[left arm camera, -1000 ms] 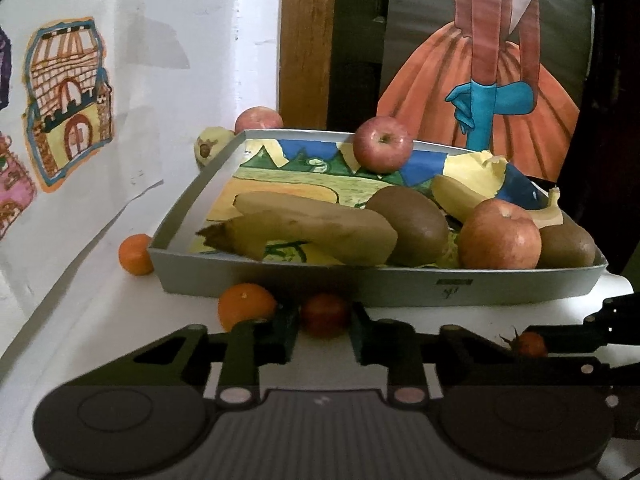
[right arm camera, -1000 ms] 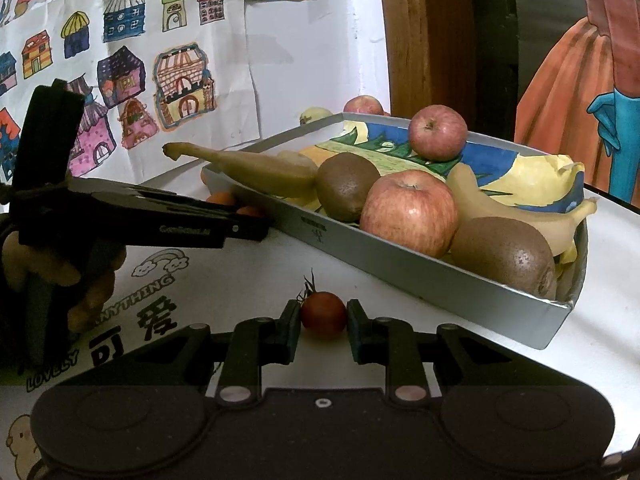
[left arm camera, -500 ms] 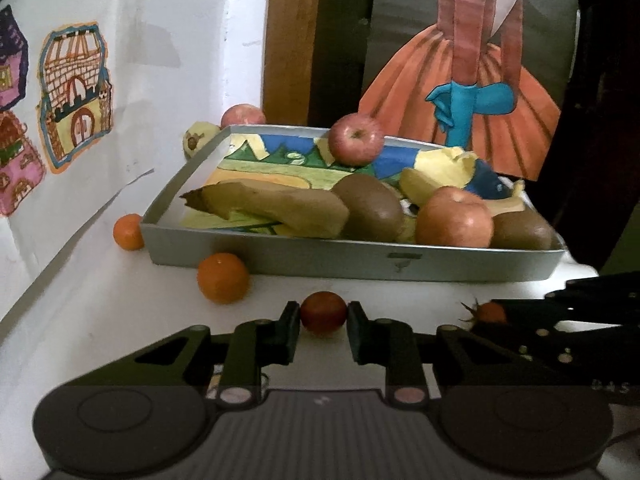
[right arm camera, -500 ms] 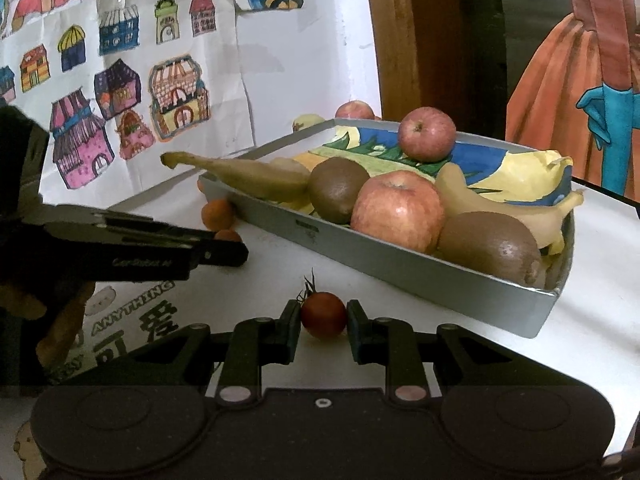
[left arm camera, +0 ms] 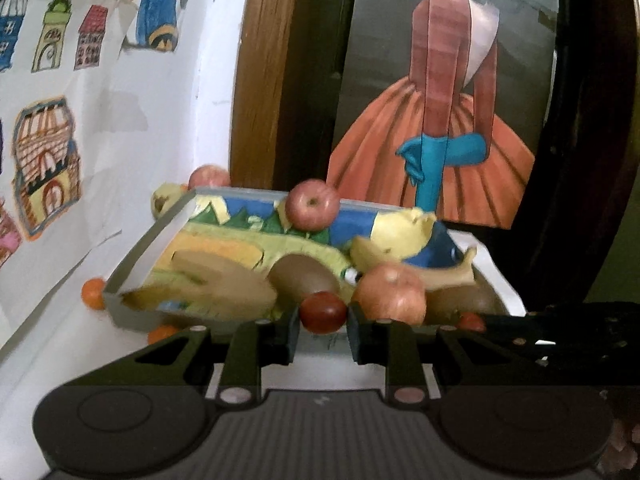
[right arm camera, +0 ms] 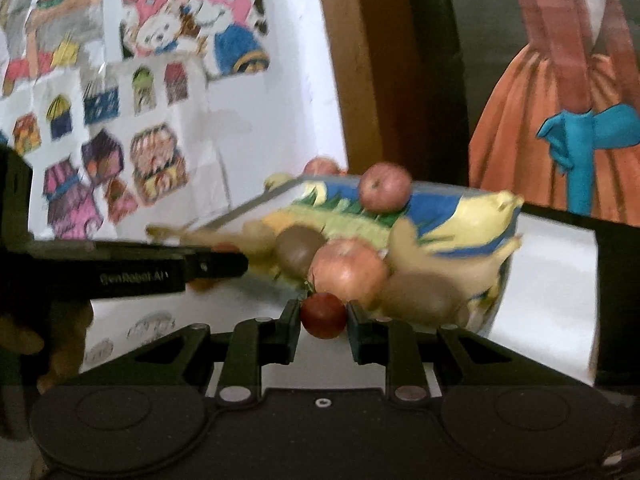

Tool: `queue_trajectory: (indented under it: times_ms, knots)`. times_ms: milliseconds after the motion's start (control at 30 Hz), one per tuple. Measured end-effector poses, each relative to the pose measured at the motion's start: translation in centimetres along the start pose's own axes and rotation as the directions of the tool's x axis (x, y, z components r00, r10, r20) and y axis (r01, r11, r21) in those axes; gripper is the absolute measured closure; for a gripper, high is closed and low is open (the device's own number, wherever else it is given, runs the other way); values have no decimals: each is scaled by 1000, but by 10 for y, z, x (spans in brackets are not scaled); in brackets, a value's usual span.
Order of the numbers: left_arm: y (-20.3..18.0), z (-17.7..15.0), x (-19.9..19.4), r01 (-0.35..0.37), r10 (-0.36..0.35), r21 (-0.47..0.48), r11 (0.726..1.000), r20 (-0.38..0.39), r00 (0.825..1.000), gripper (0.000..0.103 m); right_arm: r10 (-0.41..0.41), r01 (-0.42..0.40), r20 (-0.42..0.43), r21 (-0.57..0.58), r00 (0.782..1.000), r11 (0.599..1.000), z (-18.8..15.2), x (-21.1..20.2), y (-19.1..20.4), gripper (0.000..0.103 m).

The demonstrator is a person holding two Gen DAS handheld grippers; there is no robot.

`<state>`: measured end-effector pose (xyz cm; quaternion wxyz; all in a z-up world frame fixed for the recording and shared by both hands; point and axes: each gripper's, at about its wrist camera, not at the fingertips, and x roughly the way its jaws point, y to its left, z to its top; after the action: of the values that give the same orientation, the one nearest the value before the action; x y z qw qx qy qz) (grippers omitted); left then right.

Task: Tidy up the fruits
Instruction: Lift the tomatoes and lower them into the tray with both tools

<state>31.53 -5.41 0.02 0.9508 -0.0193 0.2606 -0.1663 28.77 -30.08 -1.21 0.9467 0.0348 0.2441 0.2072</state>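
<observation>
1. The left gripper point(left arm camera: 323, 332) is pinched narrow around a small red tomato point(left arm camera: 323, 312); the tomato sits squarely between the two fingertips, touched on both sides, and is held up in front of the grey tray point(left arm camera: 132, 314), level with its near wall.
2. The right gripper point(right arm camera: 323, 330) is closed in the same way on a second red tomato point(right arm camera: 323, 315), this one with a bit of green stalk at its top; it too hangs just before the tray's near wall, close under the nearer apple point(right arm camera: 347, 272).
3. The tray is the landmark here; it stands on a white table point(right arm camera: 556, 280) and is lined with a coloured drawing; inside it lie a banana point(left arm camera: 216, 286) along the near wall, a kiwi point(left arm camera: 304, 280) beside that, the nearer apple, another kiwi point(right arm camera: 420, 294) beside the apple, a second banana point(right arm camera: 480, 260) behind them, and a far apple point(left arm camera: 313, 205) by the back wall.
4. Outside the tray, a small orange point(left arm camera: 93, 293) lies by its near left corner and another orange point(left arm camera: 162, 332) just before the near wall; an apple point(left arm camera: 209, 176) and a pale fruit point(left arm camera: 164, 200) sit behind the far left corner.
5. From the right wrist view the left gripper's arm reaches in from the left towards the tray, a hand point(right arm camera: 24, 344) partly seen below it; both views are blurred.
</observation>
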Motion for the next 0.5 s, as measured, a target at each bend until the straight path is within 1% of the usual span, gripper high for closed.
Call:
queue_trajectory:
  times_ms: [133,233,333,500]
  knots:
    - [-5,3,10,3,-2,-24,1000,39,999,75,-46,46,56,-15,997,999,13,4,-7,76]
    - [-9,5,20,1,2,-38,999,63,998,75,-81,83,76,-16,994,996,18,12,-15,76]
    - [-12,8,29,-4,8,-51,999,81,997,75,-104,105,82,-7,991,994,20,20,-23,76]
    - [-21,10,40,-7,11,-44,999,92,996,75,-125,125,65,10,990,992,18,32,-33,76]
